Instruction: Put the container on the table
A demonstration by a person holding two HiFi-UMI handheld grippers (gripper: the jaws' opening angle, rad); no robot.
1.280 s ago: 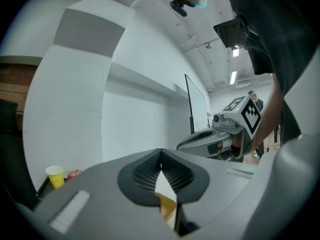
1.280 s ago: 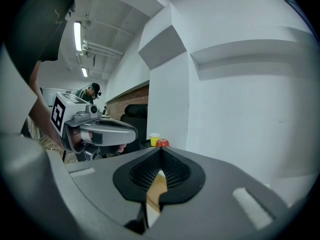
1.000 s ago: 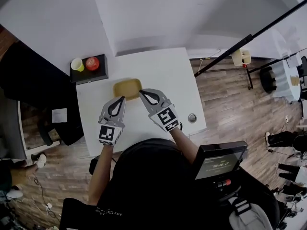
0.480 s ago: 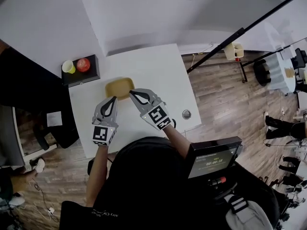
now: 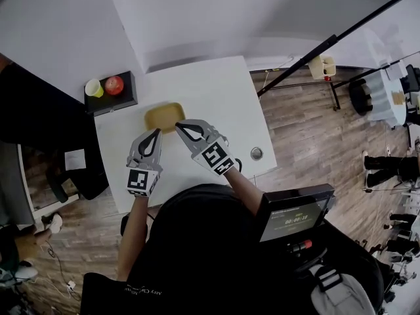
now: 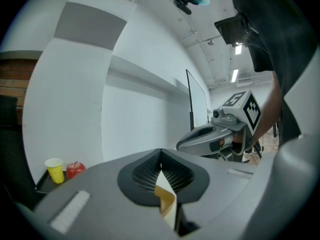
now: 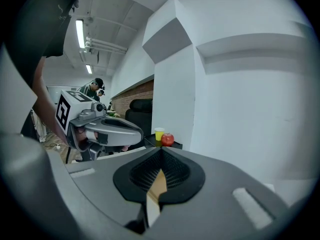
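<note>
A shallow tan container (image 5: 164, 115) is held just over the white table (image 5: 216, 97), near its middle. My left gripper (image 5: 156, 132) is shut on the container's near-left rim; in the left gripper view the tan rim (image 6: 167, 204) sits pinched between the dark pads. At the near-right rim my right gripper (image 5: 178, 126) is shut too, with a tan edge (image 7: 156, 189) showing between its pads. Each gripper view shows the other gripper: the right gripper (image 6: 215, 136) and the left gripper (image 7: 107, 129). Whether the container's bottom touches the table is hidden.
A black side stand (image 5: 125, 100) left of the table carries a yellow cup (image 5: 94, 88) and a red apple (image 5: 114, 84). A small round metal object (image 5: 256, 153) lies near the table's right edge. A black pole (image 5: 328, 41) slants at the right. A monitor (image 5: 292, 209) stands close by me.
Both grippers keep their hold on the container in almost the same place over the table. The head view has shifted a little, so everything sits slightly further left.
</note>
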